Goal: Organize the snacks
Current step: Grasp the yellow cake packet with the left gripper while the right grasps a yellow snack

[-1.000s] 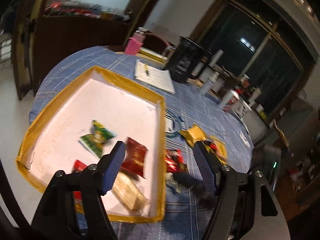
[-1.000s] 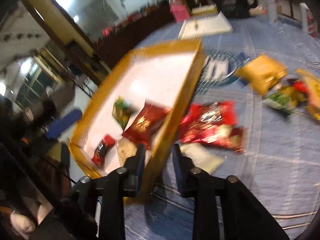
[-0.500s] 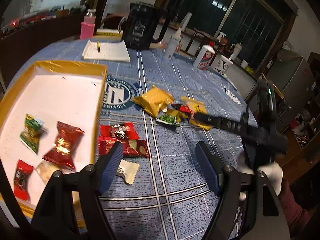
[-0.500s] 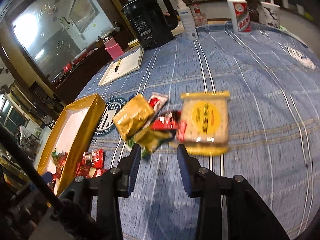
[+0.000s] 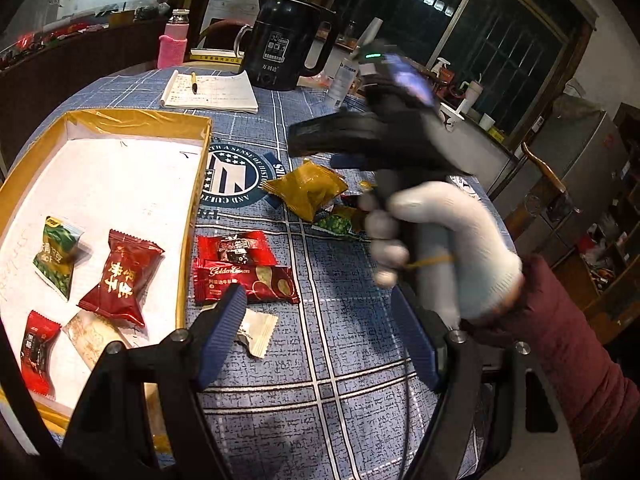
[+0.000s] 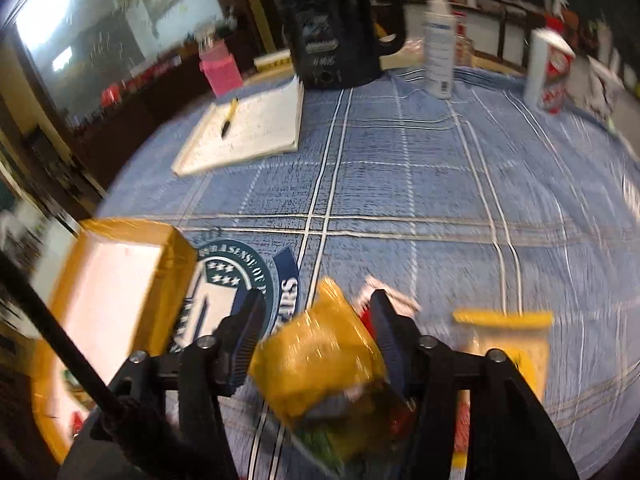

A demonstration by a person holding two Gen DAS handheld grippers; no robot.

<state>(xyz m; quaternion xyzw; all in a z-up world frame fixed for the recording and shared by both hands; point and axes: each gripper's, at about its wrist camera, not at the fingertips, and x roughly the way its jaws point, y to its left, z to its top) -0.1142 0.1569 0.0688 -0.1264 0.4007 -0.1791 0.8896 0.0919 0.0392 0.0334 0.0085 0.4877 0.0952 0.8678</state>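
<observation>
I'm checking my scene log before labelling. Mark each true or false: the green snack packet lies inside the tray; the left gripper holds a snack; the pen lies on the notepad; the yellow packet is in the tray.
1. The green snack packet lies inside the tray. True.
2. The left gripper holds a snack. False: it is open and holds nothing.
3. The pen lies on the notepad. True.
4. The yellow packet is in the tray. False: it lies on the tablecloth, between the open right gripper's fingers.
</observation>
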